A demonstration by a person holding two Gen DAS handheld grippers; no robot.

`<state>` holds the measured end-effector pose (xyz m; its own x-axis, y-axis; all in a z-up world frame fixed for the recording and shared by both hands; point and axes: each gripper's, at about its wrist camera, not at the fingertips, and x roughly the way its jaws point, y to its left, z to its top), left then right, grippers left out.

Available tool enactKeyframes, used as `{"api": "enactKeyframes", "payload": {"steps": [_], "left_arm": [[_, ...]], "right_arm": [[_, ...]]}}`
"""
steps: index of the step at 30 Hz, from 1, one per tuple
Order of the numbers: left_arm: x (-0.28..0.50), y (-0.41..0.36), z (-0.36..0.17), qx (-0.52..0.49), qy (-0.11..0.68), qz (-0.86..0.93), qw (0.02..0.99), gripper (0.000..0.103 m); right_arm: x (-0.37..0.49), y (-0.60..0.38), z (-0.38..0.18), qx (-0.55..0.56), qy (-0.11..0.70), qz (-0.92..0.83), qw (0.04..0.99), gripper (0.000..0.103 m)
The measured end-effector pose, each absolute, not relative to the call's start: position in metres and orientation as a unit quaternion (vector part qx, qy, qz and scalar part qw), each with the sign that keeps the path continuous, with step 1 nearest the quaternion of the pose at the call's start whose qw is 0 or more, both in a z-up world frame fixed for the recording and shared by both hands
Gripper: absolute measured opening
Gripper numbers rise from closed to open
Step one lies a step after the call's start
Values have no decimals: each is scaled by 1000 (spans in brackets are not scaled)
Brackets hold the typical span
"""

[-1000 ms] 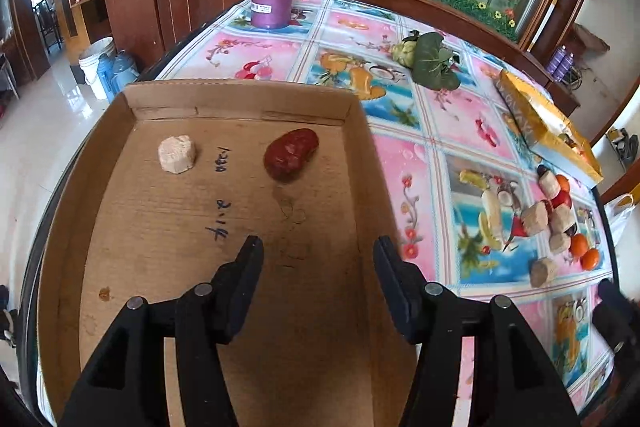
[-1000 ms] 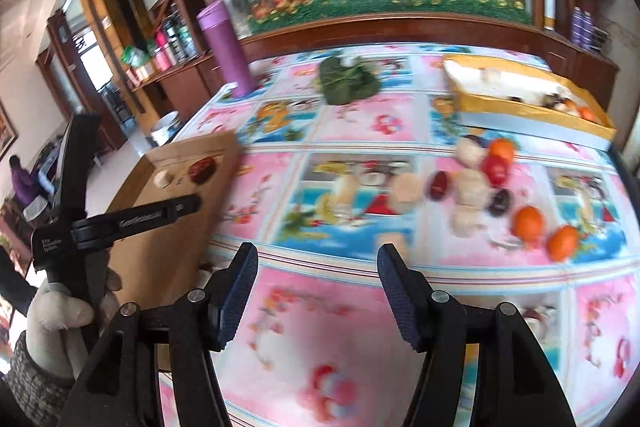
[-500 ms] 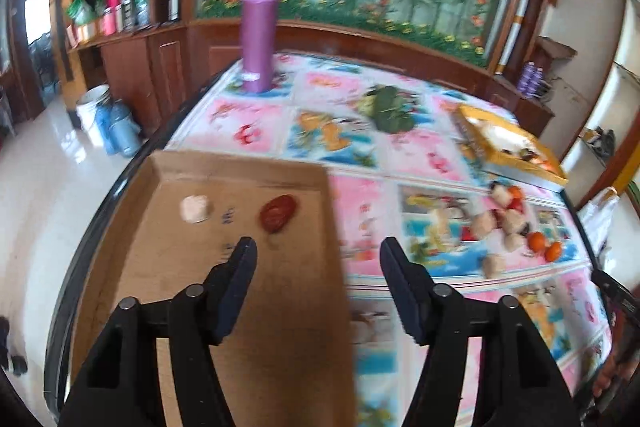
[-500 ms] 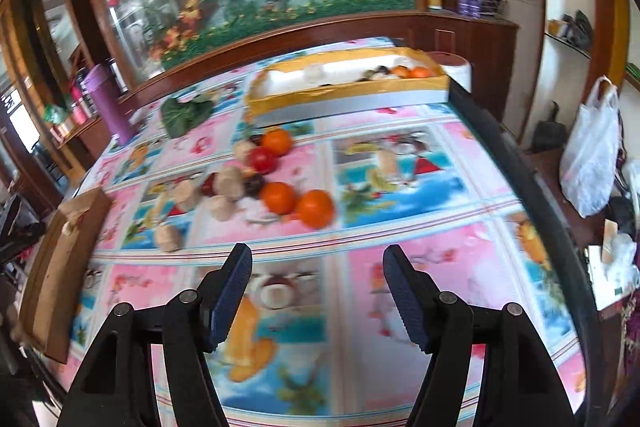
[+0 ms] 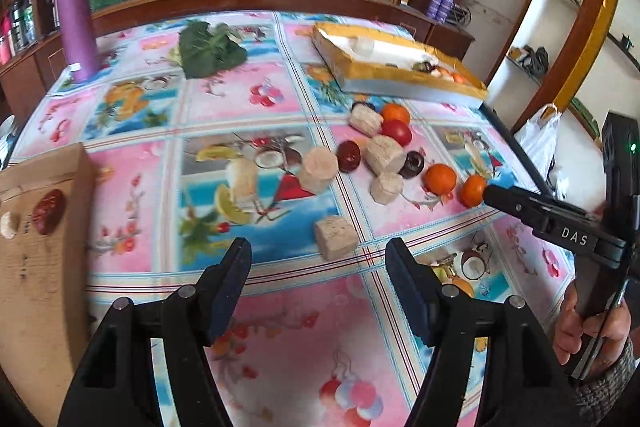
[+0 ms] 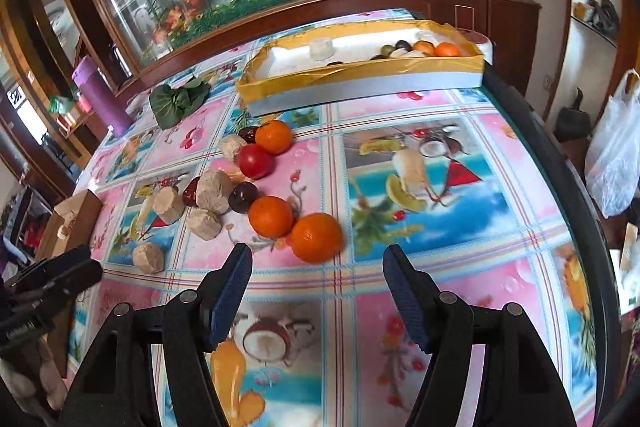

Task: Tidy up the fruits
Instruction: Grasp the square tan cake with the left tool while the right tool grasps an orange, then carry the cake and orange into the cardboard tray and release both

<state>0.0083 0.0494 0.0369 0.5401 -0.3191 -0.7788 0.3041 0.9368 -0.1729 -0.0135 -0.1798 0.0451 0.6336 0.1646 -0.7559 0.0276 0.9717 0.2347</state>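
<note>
Hovering above the tablecloth (image 5: 280,327), the left gripper (image 5: 318,267) and right gripper (image 6: 316,275) both gape wide, holding nothing. Bare cloth lies beneath each. Farther on, oranges (image 6: 316,237) sit at the right gripper's twelve o'clock. Only the left view shows the cardboard tray (image 5: 36,267) at nine o'clock; the yellow box (image 6: 360,79) stands farthest.

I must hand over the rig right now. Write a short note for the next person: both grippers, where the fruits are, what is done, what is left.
Left gripper: jaws open, holding nothing.
Right gripper: jaws open, holding nothing, just short of the nearest orange.
Done: one red fruit and one pale piece lie in the cardboard tray.
Left: oranges, a tomato, dark fruits and pale chunks loose on the table. The yellow box holds more.
</note>
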Motion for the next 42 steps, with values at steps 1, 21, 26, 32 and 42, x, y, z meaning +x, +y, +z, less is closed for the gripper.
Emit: {"api": "enactKeyframes", "payload": {"steps": [1, 21, 26, 32, 42], "left_arm": [[10, 46, 33, -7, 448, -179, 876, 68], [15, 34, 19, -1, 451, -178, 874, 26], [-5, 59, 41, -32, 432, -176, 884, 26], [-28, 110, 63, -78, 417, -160, 891, 26], [-28, 252, 81, -86, 421, -29, 903, 26]], "right_arm": [[-10, -178, 43, 112, 427, 41, 896, 71], [7, -171, 26, 68, 429, 18, 901, 35], [0, -170, 32, 76, 419, 22, 905, 34], [-23, -154, 63, 68, 392, 34, 917, 34], [-41, -32, 129, 24, 354, 173, 919, 35]]}}
